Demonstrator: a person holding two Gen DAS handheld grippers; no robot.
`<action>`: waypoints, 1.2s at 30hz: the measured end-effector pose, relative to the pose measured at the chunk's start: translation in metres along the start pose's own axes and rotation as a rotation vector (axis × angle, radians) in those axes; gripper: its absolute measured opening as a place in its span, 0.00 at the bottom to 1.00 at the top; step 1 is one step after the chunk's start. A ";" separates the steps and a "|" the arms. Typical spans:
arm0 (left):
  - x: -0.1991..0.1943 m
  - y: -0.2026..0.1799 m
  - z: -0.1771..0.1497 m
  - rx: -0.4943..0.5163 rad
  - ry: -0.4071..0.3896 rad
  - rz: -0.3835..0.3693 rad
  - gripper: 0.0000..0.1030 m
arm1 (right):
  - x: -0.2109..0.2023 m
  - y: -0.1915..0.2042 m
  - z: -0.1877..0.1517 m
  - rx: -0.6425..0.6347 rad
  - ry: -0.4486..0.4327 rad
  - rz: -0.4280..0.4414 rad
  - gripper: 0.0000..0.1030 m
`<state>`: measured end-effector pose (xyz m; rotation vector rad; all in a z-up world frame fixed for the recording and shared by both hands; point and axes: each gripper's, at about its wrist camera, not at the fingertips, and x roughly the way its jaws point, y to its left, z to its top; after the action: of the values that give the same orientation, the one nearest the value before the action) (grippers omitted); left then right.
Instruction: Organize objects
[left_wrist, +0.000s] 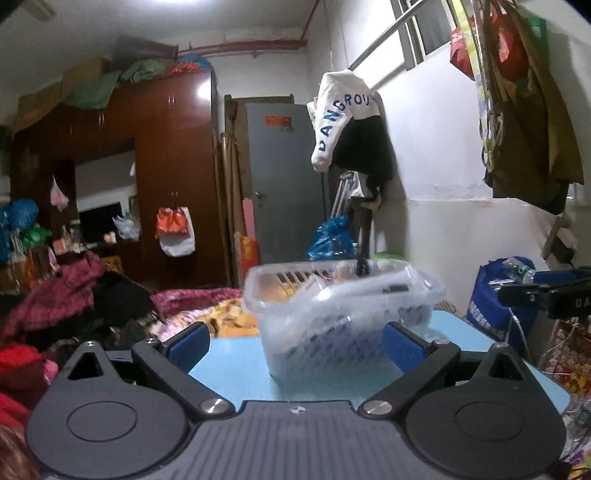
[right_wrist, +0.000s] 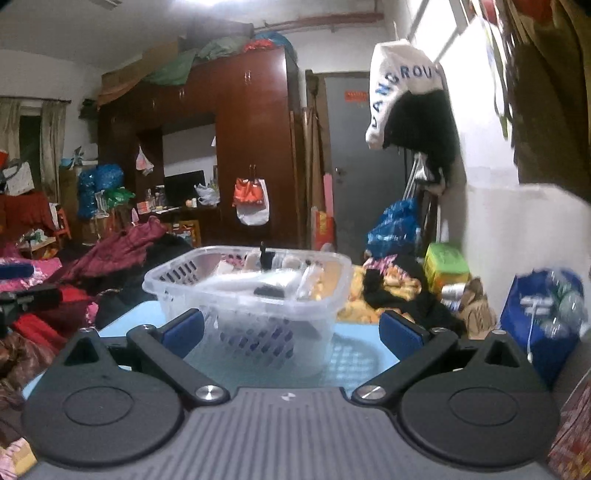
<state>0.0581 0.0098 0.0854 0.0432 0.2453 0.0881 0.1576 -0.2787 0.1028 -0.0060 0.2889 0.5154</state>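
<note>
- On the light blue table (left_wrist: 236, 373) a clear plastic basket (left_wrist: 343, 314) stands upright, slotted walls, near the far edge as seen from the left wrist
- Inside the basket: a jumble of small items — a white tube-like piece, something dark, pale bottles; blurred, cannot name them further
- Left gripper (left_wrist: 295, 341): spread wide, nothing between the blue pads (left_wrist: 188, 343); held low over the near table edge, basket beyond the fingertips and apart from them
- Right gripper (right_wrist: 291, 330): likewise released, blue pads (right_wrist: 400, 332) wide apart and empty; the basket (right_wrist: 247, 291) sits ahead between the two fingers' lines, not touched
- From the left wrist the right gripper's dark body (left_wrist: 546, 291) shows at the right edge, beside the basket and clear of it
- Around the table: heaped red and dark clothes (left_wrist: 62, 295) to the left, a yellow patterned blanket (right_wrist: 369, 295) behind
- Background: brown wardrobe (right_wrist: 251, 140), grey door (left_wrist: 284, 177), white garment (left_wrist: 340, 114) with blue letters hanging on a rail, blue bag (right_wrist: 539, 317) with plastic bottles against the right wall
</note>
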 end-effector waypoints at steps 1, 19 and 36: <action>0.004 0.002 -0.006 -0.028 -0.004 -0.023 0.98 | 0.002 -0.002 -0.004 0.022 -0.009 -0.005 1.00; 0.023 -0.012 -0.034 -0.037 0.018 -0.026 0.98 | -0.001 0.009 -0.046 0.018 -0.037 -0.023 1.00; 0.024 -0.014 -0.034 -0.015 0.038 -0.034 0.98 | -0.002 0.013 -0.049 -0.001 -0.033 -0.004 1.00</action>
<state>0.0737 -0.0006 0.0460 0.0220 0.2830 0.0571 0.1367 -0.2723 0.0568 0.0005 0.2567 0.5110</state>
